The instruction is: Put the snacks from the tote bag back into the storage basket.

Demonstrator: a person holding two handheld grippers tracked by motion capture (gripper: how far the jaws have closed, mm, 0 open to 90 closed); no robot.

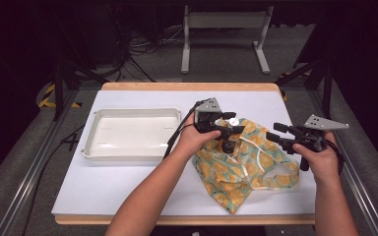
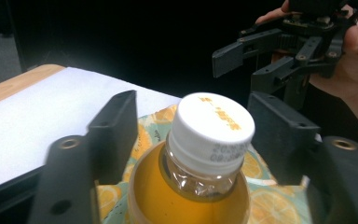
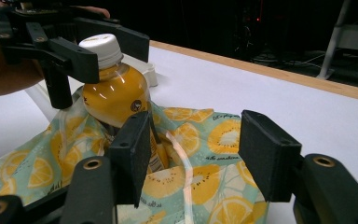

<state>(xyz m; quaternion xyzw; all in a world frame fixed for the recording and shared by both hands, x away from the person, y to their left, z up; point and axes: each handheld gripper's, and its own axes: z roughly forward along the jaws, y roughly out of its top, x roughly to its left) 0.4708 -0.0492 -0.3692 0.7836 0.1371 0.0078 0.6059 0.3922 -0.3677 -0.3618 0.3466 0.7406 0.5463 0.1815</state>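
A bottle of orange drink (image 2: pixel 193 196) with a white cap (image 1: pixel 233 121) stands with its lower part inside a lemon-print cloth bag (image 1: pixel 236 172). My left gripper (image 1: pixel 232 127) is shut on the bottle just below the cap, a jaw on each side of its shoulder. In the right gripper view, the bottle (image 3: pixel 116 93) rises out of the bag's mouth (image 3: pixel 205 177) with the left gripper (image 3: pixel 116 53) clamped on it. My right gripper (image 1: pixel 273 132) hovers open to the right of the bottle, above the bag, nothing between its fingers.
A white shallow tray (image 1: pixel 130 112) lies empty on the left half of the white table top (image 1: pixel 128 182). The bag spreads toward the front right corner. A grey desk frame (image 1: pixel 224 22) stands on the floor beyond the far edge.
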